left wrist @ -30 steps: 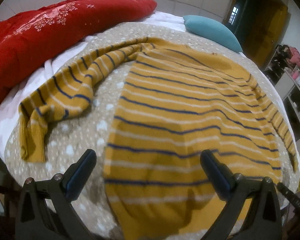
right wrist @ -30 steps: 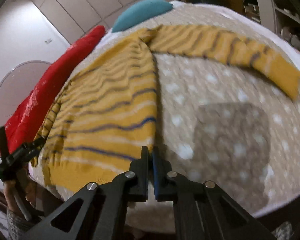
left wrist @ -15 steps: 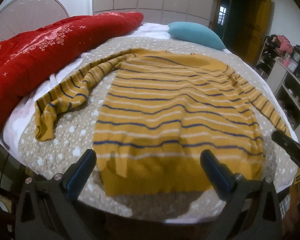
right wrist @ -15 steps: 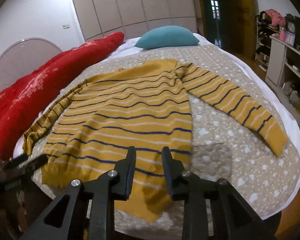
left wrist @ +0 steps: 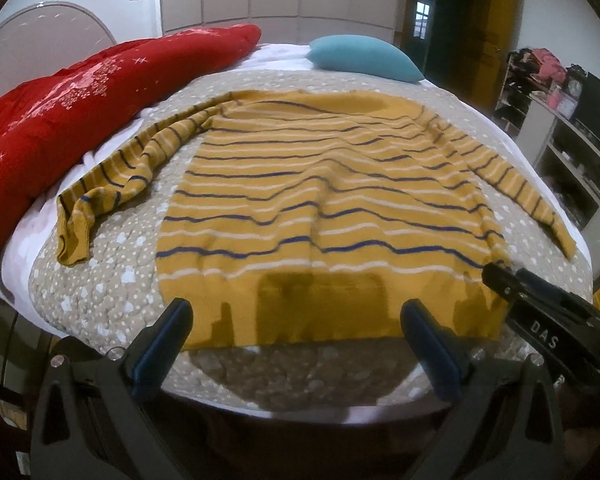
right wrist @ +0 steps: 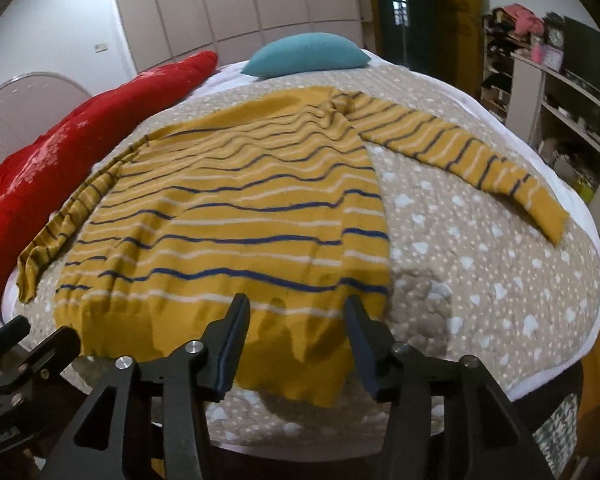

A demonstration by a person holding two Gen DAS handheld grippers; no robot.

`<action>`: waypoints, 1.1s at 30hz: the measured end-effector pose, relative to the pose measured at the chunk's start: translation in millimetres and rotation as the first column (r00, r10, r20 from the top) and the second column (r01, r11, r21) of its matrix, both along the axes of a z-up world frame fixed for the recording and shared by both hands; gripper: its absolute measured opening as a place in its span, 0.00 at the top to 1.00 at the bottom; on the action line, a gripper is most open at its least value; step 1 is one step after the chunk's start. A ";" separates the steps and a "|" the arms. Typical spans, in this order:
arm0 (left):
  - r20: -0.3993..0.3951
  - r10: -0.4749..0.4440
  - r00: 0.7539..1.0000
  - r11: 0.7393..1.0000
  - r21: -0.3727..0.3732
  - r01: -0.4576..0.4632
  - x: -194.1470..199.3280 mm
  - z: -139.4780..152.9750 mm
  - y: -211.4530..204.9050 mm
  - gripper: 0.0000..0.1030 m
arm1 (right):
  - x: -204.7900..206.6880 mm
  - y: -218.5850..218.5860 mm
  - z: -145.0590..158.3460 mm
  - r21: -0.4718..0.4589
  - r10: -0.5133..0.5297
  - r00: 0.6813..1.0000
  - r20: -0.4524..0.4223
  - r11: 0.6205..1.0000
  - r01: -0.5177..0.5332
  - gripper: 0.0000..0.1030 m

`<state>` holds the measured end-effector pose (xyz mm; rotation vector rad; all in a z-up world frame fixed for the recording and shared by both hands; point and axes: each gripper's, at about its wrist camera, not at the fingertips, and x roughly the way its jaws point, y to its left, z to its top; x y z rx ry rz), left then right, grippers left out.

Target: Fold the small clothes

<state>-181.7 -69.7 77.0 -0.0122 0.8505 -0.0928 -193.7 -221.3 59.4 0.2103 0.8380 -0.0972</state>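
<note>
A mustard-yellow sweater with navy and white stripes (left wrist: 320,200) lies spread flat on the dotted beige bedspread (left wrist: 112,280), hem toward me, both sleeves out to the sides. It also shows in the right wrist view (right wrist: 236,216). My left gripper (left wrist: 296,332) is open and empty, just short of the hem's middle. My right gripper (right wrist: 296,328) is open and empty over the hem's right part; its tip also shows in the left wrist view (left wrist: 500,276) beside the hem's right corner.
A red quilt (left wrist: 80,96) lies along the bed's left side. A teal pillow (left wrist: 364,58) sits at the far end. Shelves with clutter (right wrist: 540,80) stand to the right of the bed. A round white headboard (left wrist: 40,36) is at far left.
The right gripper has opened from shut and let the hem drop. Both grippers have pulled back toward the bed's near edge. The sweater now lies flat.
</note>
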 end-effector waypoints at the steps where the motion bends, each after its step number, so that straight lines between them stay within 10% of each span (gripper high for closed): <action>1: 0.002 -0.002 1.000 1.000 -0.001 0.002 -0.6 -0.2 -0.8 0.00 | 0.2 -2.2 -1.5 0.006 -0.007 1.000 -0.005 1.000 0.007 0.45; 33: -0.045 -0.033 0.998 0.999 -0.006 0.033 2.5 -11.2 -4.8 0.00 | 3.5 1.8 -16.9 0.001 0.012 0.998 -0.057 1.000 -0.012 0.38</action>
